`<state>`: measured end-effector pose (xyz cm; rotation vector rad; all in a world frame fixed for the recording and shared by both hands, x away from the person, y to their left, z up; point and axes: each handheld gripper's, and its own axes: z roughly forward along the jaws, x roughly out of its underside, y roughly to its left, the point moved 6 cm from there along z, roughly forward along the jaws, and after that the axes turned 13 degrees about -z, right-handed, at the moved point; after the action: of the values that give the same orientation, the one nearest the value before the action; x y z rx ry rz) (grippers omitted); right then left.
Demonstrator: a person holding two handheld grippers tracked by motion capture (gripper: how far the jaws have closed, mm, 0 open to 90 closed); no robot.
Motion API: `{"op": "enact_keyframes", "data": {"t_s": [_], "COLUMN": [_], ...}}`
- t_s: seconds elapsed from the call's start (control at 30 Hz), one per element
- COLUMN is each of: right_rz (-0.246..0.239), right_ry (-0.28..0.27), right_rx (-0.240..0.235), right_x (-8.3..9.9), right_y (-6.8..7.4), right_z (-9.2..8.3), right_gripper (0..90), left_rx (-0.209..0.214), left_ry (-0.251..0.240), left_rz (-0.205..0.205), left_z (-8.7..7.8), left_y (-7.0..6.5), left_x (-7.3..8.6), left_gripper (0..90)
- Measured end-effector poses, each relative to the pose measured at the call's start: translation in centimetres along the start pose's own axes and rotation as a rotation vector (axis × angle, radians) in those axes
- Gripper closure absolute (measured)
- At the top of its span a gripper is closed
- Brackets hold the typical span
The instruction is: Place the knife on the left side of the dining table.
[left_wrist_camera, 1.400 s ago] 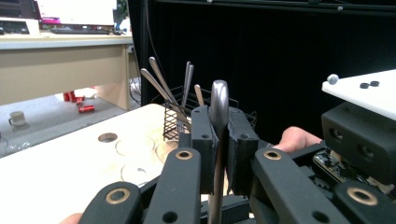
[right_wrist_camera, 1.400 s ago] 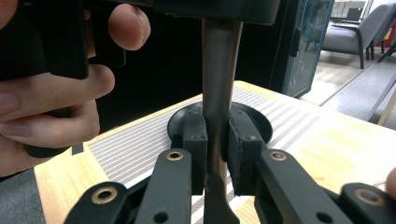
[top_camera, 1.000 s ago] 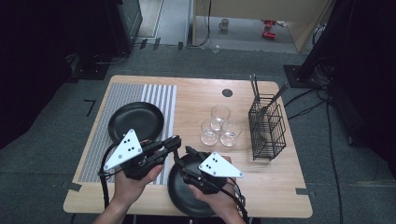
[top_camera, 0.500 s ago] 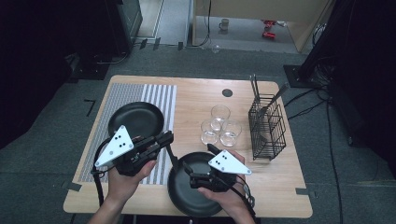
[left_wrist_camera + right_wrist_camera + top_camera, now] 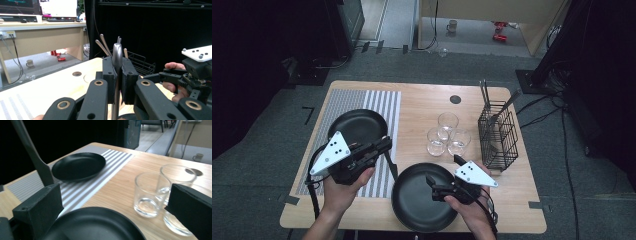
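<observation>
My left gripper hovers over the striped placemat, shut on a metal utensil whose shaft hangs down past the jaws. In the left gripper view the utensil stands upright, pinched between the two jaws of that gripper. My right gripper is open with nothing between its jaws, low over the near black plate. In the right gripper view that near black plate lies under the spread jaws, and the utensil rises at the left.
A second black plate sits on the placemat. Three clear glasses stand mid-table. At the right, a black wire basket holds several utensils. A round hole is in the tabletop near the far edge.
My right gripper has shifted to the right over the near plate. My left gripper has drifted a little left and away with the utensil still held.
</observation>
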<state>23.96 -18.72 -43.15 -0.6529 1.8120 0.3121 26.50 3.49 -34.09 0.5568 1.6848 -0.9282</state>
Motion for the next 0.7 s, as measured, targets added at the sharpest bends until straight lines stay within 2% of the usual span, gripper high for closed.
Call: {"op": "enact_keyframes", "data": {"t_s": [0.43, 0.7], "right_rz": [0.043, 0.058], "right_ry": [0.036, 0.061], "right_rx": [0.083, 0.12], "right_x": [3.2, 5.1], "right_y": [-3.3, -4.7], "right_z": [-1.4, -1.8], "right_gripper": [0.0, 0.0], "left_rx": [-0.044, -0.079], "left_ry": [-0.002, 0.001], "left_rz": [-0.009, -0.01], "left_z": [0.0, 0.3], "left_y": [1.8, 2.8], "left_x": [0.3, 1.0], "left_gripper": [85.3, 85.4]}}
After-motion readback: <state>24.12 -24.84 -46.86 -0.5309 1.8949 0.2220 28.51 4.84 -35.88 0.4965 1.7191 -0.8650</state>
